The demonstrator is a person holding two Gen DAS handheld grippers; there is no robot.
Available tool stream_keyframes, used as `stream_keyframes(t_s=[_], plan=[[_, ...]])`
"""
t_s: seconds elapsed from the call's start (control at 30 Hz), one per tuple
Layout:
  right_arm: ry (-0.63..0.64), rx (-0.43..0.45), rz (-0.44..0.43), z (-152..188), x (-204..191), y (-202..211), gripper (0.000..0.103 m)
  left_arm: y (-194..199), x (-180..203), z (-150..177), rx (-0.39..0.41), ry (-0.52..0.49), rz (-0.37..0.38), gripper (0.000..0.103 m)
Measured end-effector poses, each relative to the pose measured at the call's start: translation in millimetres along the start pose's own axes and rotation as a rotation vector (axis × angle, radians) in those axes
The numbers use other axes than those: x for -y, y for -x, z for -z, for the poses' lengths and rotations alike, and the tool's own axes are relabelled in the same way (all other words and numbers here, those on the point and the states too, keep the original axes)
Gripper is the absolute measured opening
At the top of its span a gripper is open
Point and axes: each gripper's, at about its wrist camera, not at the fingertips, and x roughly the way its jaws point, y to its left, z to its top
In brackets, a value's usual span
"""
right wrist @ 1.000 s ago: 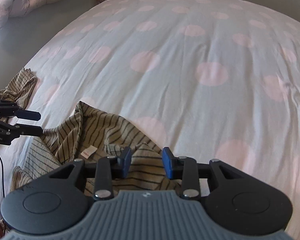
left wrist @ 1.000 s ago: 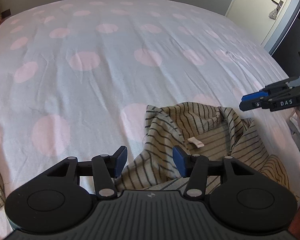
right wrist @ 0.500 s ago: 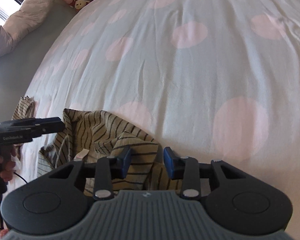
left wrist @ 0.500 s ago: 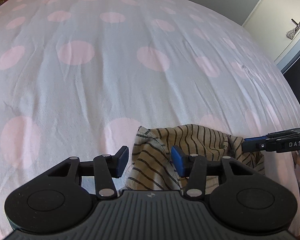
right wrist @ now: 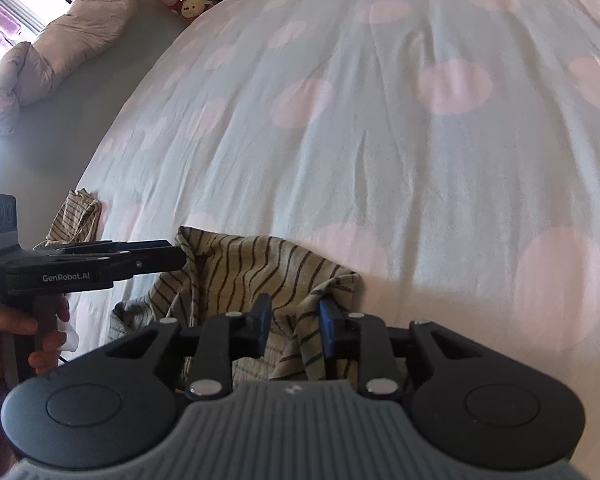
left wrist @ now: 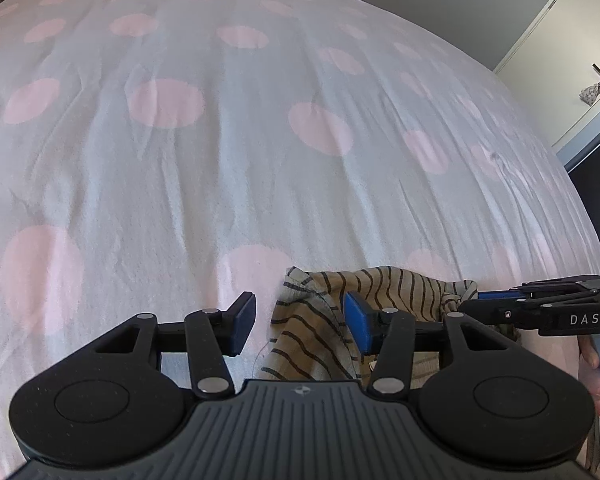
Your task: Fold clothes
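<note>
Both grippers — left, right — fingers apart over the striped garment's bunched edge; beyond it, bedspread wide open.

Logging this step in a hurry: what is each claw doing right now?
Left claw: open, striped shirt edge between its fingers, not clamped.
Right claw: open, shirt fold in its gap.

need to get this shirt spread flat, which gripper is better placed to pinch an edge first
Right, probably. The right gripper is open with a raised fold of the striped shirt directly between its fingers. The left gripper is open too, but the cloth lies mostly toward one finger.
</note>
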Motion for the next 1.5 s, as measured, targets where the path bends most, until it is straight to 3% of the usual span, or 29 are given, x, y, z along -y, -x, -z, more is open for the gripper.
stream_keyframes(t_s=[0.07,0.1,0.13,0.2,0.23,0.4,0.6,0.77,0.9,0.97,1.03,1.17,1.23,1.27,1.33,1.47,1.5], plan=[[-0.011,-0.003,0.031,-3,3,-2,0.028,-3,0,0,0.000,-0.003,-0.006,0.046],[-0.006,0.000,0.043,-3,3,-2,0.023,-4,0,0,0.000,-0.004,-0.009,0.041],[0.004,0.006,0.052,-4,3,-1,0.009,-5,-1,0,0.000,-0.005,-0.012,0.023],[0.040,0.020,0.074,-3,-1,2,0.007,-8,-1,0,0.001,-0.008,-0.018,0.007],[0.086,0.025,0.101,-3,-6,4,0.007,-9,-1,0,0.001,-0.009,-0.021,0.004],[0.348,0.028,0.302,7,-27,15,0.005,7,-1,5,0.052,-0.080,-0.075,0.002],[0.417,0.055,0.415,14,-35,11,0.004,9,6,8,0.077,-0.106,-0.119,0.002],[0.389,0.089,0.421,8,-36,7,0.004,3,11,4,0.073,-0.138,-0.133,0.003],[0.361,0.092,0.394,1,-34,-2,0.004,-5,4,3,0.065,-0.109,-0.120,0.003],[0.328,0.091,0.379,-4,-32,-9,0.004,-9,1,2,0.061,-0.094,-0.114,0.003],[0.299,0.091,0.370,-7,-28,-15,0.005,-5,-5,2,0.091,-0.074,-0.112,0.011],[0.222,0.156,0.307,-15,-20,-7,0.009,10,-19,-1,0.154,-0.018,-0.082,0.018],[0.177,0.188,0.282,-21,-16,6,0.028,23,-25,-4,0.181,-0.008,-0.064,0.027],[0.165,0.194,0.273,-23,-14,12,0.031,30,-26,-5,0.192,-0.013,-0.060,0.029],[0.164,0.186,0.254,-23,-12,22,0.031,37,-27,-2,0.176,-0.044,-0.030,0.042],[0.224,0.134,0.209,-10,-11,32,0.036,52,-29,5,0.141,-0.107,0.031,0.049],[0.251,0.120,0.197,-4,-11,34,0.042,50,-27,9,0.119,-0.128,0.038,0.052]])
